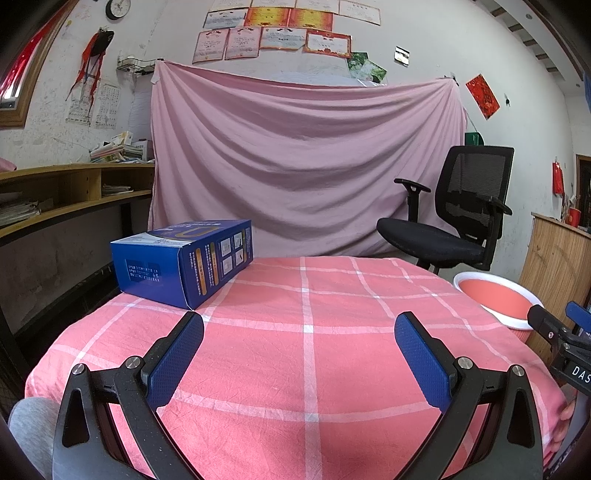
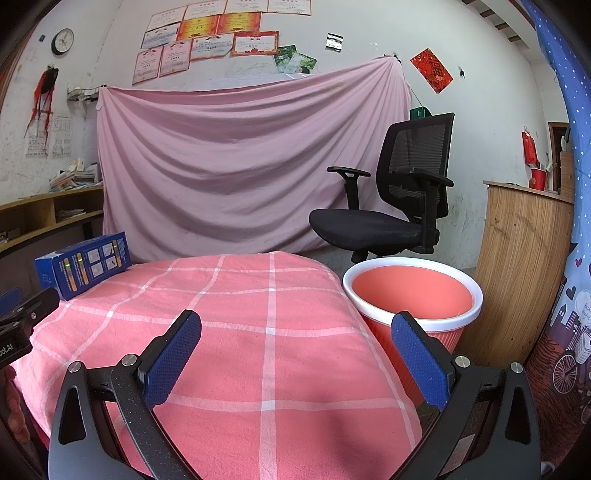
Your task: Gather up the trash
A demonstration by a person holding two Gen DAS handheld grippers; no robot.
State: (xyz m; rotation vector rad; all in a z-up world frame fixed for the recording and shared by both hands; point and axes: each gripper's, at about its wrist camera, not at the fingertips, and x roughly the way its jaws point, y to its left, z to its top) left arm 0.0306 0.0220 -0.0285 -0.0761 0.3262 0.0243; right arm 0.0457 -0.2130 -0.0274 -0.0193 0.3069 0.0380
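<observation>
A table draped in a pink cloth with a white check (image 1: pixel 306 369) fills the foreground of a room with whitewashed walls, where a pink sheet (image 1: pixel 306 162) hangs as a backdrop below a cluster of framed certificates (image 1: pixel 273 37) and a round wall clock (image 1: pixel 118 8). Beyond the table's far right corner stands a black mesh office chair (image 1: pixel 458 214); beyond its far left corner, a curved wooden shelf unit (image 1: pixel 66 192) carries stacked papers. A blue cardboard box (image 1: pixel 183 260) with printed diagrams lies flat on the cloth at the table's far left corner. Off the table's right edge, lower than the tabletop, sits a coral-red waste bin with a white rim (image 2: pixel 413 295), its inside showing nothing but bare wall.

The left gripper (image 1: pixel 299 325) hovers over the near part of the table, its blue-padded fingers (image 1: pixel 177 358) spread wide with nothing between them; the box lies beyond and just left of the left finger's tip, apart from it. The right gripper (image 2: pixel 295 325) hangs over the table's near right side, fingers equally wide and holding nothing, its right finger overlapping the bin's rim in that camera's view.
</observation>
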